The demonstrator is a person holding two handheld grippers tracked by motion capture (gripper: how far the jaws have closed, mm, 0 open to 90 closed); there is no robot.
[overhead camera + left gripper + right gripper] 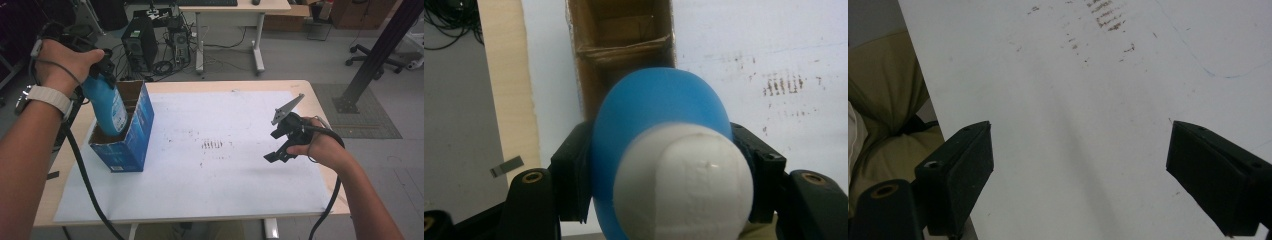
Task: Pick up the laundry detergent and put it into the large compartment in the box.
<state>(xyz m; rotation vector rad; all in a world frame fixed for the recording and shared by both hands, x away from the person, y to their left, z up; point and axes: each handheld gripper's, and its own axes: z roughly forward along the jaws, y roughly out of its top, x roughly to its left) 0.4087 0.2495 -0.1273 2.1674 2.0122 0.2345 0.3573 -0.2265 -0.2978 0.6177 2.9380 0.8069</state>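
In the high view, the person's left forearm comes in closest, its left hand-held gripper (102, 67) clamped on a blue bottle (107, 107) whose lower end sits inside the open blue box (131, 135) at the table's (240, 86) left edge. The right hand-held gripper (280, 147) hovers over the white sheet (215, 170), well apart from the box.

Left gripper view — the bottle's white cap (684, 185) looms nearest, both pads pressing the blue body, the box's cardboard compartments (621, 35) beyond.

Right gripper view — jaws spread wide over the stained sheet (1088, 75), nothing between them.
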